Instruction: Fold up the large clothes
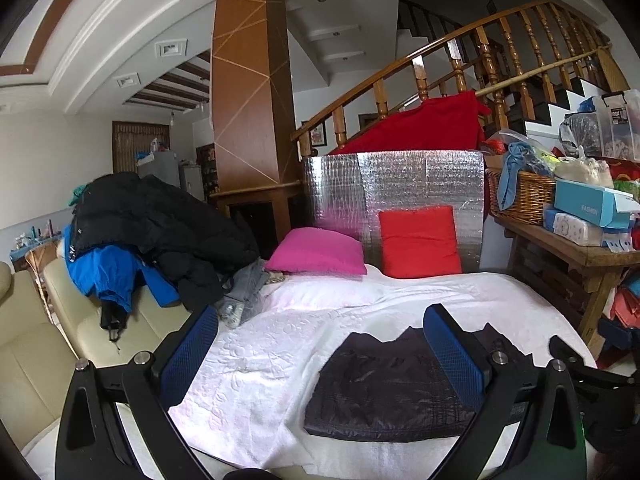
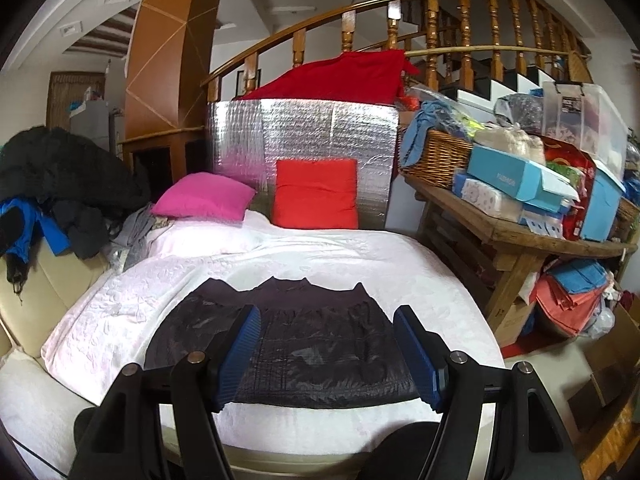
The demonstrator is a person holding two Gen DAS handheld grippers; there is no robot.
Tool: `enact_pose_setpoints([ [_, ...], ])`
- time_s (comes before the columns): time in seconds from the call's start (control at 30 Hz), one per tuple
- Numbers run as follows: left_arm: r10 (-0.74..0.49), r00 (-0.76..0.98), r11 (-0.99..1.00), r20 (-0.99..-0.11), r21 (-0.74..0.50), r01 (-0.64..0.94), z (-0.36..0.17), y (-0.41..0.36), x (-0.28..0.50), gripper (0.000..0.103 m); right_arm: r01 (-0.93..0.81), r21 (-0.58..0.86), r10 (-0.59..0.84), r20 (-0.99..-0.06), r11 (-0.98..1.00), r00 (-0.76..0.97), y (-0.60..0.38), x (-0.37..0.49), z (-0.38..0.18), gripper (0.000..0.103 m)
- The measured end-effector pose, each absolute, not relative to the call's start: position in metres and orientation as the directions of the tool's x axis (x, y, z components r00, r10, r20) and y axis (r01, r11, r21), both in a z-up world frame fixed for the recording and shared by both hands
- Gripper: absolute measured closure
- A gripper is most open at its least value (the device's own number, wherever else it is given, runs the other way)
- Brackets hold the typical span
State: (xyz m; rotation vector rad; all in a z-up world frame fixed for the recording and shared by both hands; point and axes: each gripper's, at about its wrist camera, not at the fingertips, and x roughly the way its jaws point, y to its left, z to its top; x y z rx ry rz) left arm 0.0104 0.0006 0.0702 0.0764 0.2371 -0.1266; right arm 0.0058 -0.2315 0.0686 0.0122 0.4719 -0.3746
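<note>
We've got the dark quilted jacket (image 2: pixel 304 344) lying flat and folded on the white bedspread (image 2: pixel 320 256), near its front edge. Our right gripper (image 2: pixel 326 354) hangs just above it, jaws spread wide, nothing between the blue pads (image 2: pixel 416 356). Our left gripper (image 1: pixel 320 356) sits over to the jacket's left side, jaws wide apart too, gripping nothing. At the head of the bed, a pink pillow (image 2: pixel 204 196) lies beside a red cushion (image 2: pixel 316 194) propped against the silver foil panel (image 2: pixel 300 132). A pile of dark coats (image 1: pixel 160 224) crowds the cream sofa (image 1: pixel 36 320).
</note>
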Motion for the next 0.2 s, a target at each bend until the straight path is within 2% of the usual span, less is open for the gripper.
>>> enact_pose_setpoints([
  [0.2,-0.18,0.949,0.983,-0.257,-0.013,0.183,0.067,0.003,0.039,0.001,0.356,-0.078,-0.35,-0.46,0.931,0.816,-0.246,0.035,0.063,0.03],
])
